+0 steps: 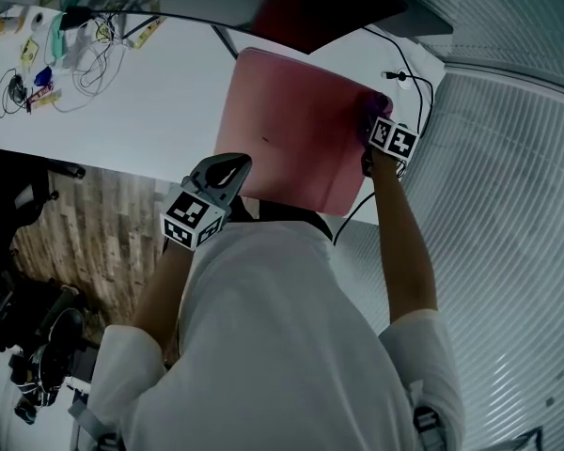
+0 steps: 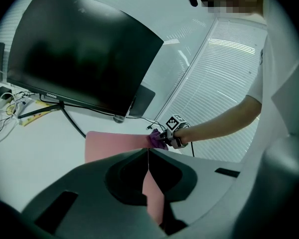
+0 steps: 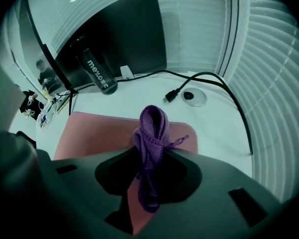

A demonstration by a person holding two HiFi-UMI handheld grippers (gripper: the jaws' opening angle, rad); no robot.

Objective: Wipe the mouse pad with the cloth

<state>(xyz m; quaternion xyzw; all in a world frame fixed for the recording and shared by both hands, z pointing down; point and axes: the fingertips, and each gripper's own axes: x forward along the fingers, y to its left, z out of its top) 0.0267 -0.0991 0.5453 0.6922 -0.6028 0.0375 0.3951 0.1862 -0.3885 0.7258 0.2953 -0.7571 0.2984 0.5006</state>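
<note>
1. Left gripper (image 2: 148, 157) held low, close before the torso, elbow bent; jaws shut flat together, tips touching.
2. Right gripper (image 3: 150, 156) reached out ahead on a nearly straight right arm (image 1: 404, 242); jaws clamped on the purple cloth (image 3: 152, 126).

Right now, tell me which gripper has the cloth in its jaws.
The right gripper: purple cloth sits pinched between its jaws. The left gripper has jaws pinching only the mouse pad edge.
</note>
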